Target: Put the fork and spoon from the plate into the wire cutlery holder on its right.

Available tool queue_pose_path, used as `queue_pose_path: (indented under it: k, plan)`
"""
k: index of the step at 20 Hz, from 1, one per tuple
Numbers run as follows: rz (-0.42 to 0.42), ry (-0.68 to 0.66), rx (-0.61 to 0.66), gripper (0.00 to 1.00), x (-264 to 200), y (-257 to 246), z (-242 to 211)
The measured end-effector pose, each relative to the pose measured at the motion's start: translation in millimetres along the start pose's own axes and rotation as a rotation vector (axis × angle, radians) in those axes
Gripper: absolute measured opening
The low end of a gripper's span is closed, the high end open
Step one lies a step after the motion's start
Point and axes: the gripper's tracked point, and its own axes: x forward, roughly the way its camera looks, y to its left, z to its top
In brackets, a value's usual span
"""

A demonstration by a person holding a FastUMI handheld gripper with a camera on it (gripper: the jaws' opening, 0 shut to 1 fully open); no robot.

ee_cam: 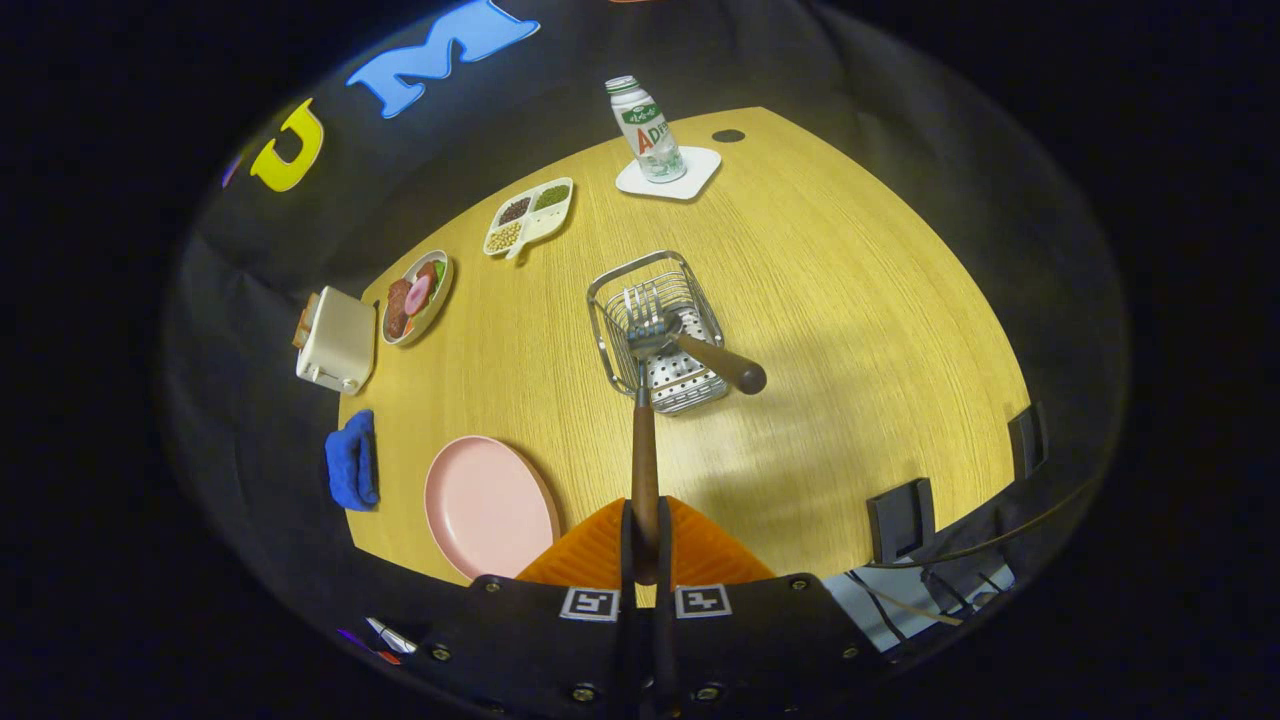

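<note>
Two utensils w/ brown wooden handles are at the wire cutlery holder [660, 330], which stands about the middle of the desk [850, 300]. The hand-held gripper [645, 545] is pinching the handle of the fork [644, 440] between its two fingers, pressed close on both sides; the handle runs straight ahead from the fingers and the tines are already over the holder, inside its rim. The spoon [700, 355] lies in the holder, bowl down in the basket, handle leaning out over the rim toward the right front.

The pink plate [485, 505] is near the front edge of the desk, left of the fingers, and has no cutlery on it. A blue cloth [352, 460] lies at the left edge just beside the plate. Further along the left edge: a cream toaster [337, 340], then a round dish w/ food [417, 296], then a divided tray w/ beans [528, 216]. At the far edge a bottle [646, 130] stands on a white coaster [670, 175]; a small dark hole [728, 135] is in the desk close by.
</note>
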Motion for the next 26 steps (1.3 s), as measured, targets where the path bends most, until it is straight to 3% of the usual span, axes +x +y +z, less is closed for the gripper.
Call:
queue_pose_path:
  k: [8, 14, 20, 26]
  plan:
    - [-0.001, -0.053, -0.014, 0.13, -11, 6, 25]
    - [-0.065, -0.165, -0.110, 0.21, -22, 4, 52]
    - [-0.072, -0.483, -0.245, 0.22, -75, 38, 110]
    - [0.012, -0.858, -0.298, 0.21, -166, 98, 166]
